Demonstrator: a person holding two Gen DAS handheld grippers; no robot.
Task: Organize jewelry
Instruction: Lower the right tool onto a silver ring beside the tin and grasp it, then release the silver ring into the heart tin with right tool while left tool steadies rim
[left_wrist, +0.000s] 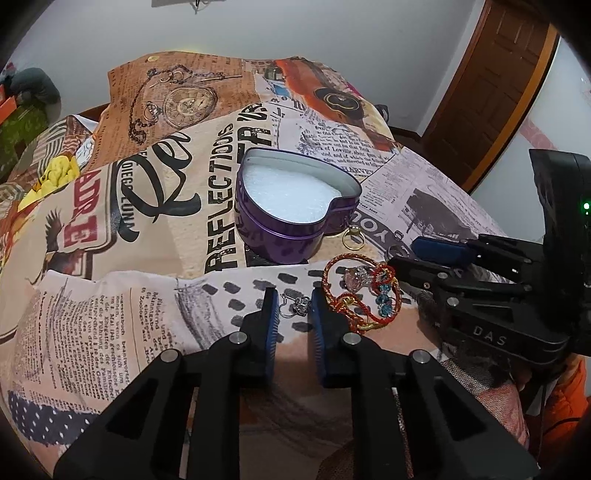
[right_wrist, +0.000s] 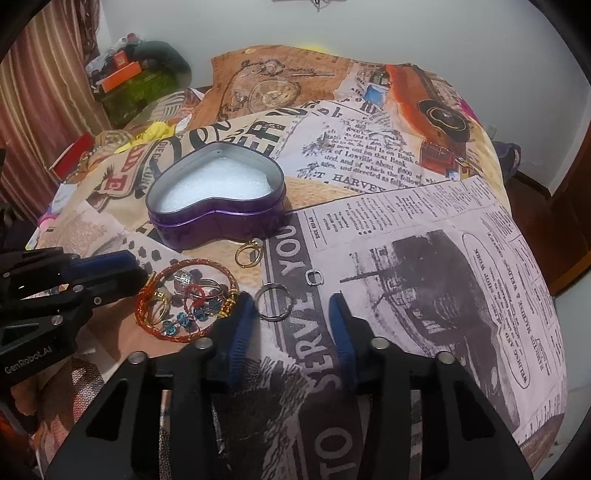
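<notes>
left gripper (left_wrist: 293, 308) fingers apart around silver earring (left_wrist: 296, 305) | right gripper (right_wrist: 293, 314) fingers released beside steel ring (right_wrist: 274, 300)

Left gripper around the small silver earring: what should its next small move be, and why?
Probably close the left gripper. The small silver crystal earring already lies between its open blue fingers on the printed cloth, ungrasped, and the open purple heart-shaped tin with white foam sits just beyond, holding no jewelry yet.
</notes>
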